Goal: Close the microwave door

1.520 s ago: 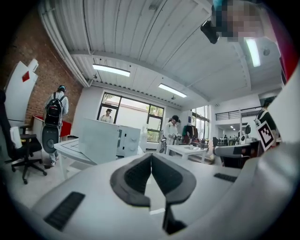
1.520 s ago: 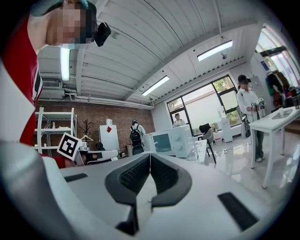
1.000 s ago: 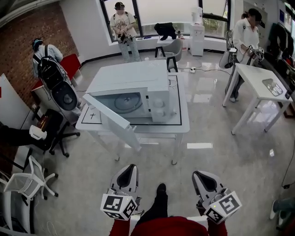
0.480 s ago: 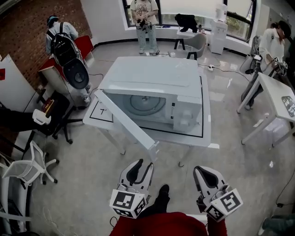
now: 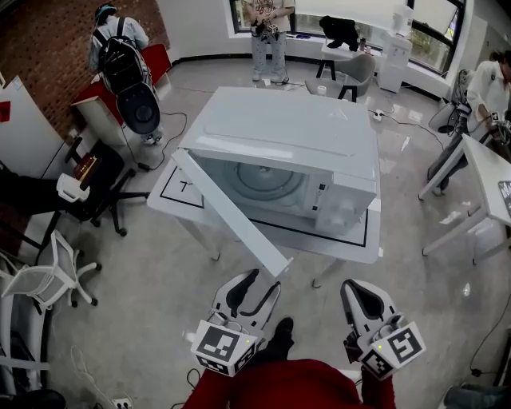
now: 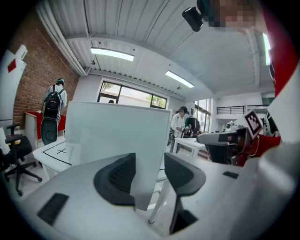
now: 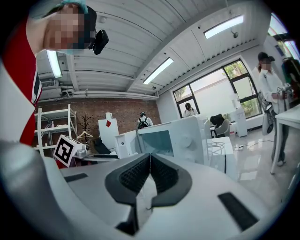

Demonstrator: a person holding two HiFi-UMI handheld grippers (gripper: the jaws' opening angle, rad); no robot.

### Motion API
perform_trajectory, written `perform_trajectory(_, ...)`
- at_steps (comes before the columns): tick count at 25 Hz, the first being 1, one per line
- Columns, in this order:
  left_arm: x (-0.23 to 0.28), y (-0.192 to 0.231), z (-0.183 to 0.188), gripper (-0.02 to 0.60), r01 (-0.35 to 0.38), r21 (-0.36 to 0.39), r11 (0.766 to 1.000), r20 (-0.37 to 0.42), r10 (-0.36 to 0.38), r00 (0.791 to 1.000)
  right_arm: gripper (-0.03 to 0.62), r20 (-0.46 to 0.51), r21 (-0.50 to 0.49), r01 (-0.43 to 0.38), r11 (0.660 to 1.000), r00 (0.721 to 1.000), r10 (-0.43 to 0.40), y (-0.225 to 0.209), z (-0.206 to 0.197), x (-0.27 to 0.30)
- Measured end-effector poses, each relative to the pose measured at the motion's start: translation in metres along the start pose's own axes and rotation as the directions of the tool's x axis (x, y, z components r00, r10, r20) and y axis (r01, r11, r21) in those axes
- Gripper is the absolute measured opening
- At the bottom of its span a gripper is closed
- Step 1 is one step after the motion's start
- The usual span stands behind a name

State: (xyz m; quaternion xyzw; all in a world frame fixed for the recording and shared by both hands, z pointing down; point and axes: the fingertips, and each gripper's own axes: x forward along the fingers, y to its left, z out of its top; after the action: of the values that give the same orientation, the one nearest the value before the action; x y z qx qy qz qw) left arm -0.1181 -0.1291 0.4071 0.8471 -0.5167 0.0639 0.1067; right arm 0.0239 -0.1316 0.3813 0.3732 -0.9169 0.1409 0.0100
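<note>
A white microwave (image 5: 295, 136) stands on a white table (image 5: 351, 249), and its door (image 5: 227, 212) hangs open, swung out toward me on the left. My left gripper (image 5: 257, 286) sits just short of the door's free end. Its jaws have just been opening and stand wide. In the left gripper view the door's lower corner (image 6: 117, 140) shows in line with the gap of the left gripper (image 6: 150, 176), and neither pad touches it. My right gripper (image 5: 361, 294) hovers to the right, shut on nothing. In the right gripper view that gripper (image 7: 150, 171) points at the microwave's front (image 7: 183, 136).
A black office chair (image 5: 104, 188) and a white chair (image 5: 48, 279) stand left of the table. A second white table (image 5: 487, 176) is at the right. People stand at the back left (image 5: 120, 48), by the window (image 5: 267, 24) and at the far right (image 5: 487, 88).
Both grippers have come closer to the microwave, which now fills more of the head view. The left jaws have gone from shut to wide open. The right jaws stay shut.
</note>
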Motion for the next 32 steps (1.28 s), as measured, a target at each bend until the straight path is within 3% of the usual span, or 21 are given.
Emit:
perform_trajectory(15, 0.038, -0.009, 0.012, 0.189, 0.124, -0.030, 0.992, 0.004, -0.124, 0.992, 0.015, -0.017, 0.011, 0.060, 0.998, 0.998, -0.059, -0.019, 0.004, 0.016)
perform_trajectory(21, 0.061, -0.009, 0.016, 0.187, 0.163, -0.030, 0.986, 0.006, -0.163, 0.987, 0.015, 0.033, -0.026, 0.083, 0.996, 0.996, -0.082, -0.028, 0.014, 0.019)
perform_trajectory(25, 0.075, -0.005, 0.024, 0.187, 0.174, -0.061, 0.983, 0.038, -0.172, 0.984, 0.015, 0.027, -0.023, 0.110, 0.994, 0.994, -0.109, -0.030, 0.015, 0.017)
perform_trajectory(32, 0.097, -0.003, 0.032, 0.181, 0.167, -0.037, 0.985, 0.051, -0.165, 0.985, 0.015, 0.024, -0.024, 0.134, 0.991, 0.991, -0.134, -0.042, 0.014, 0.010)
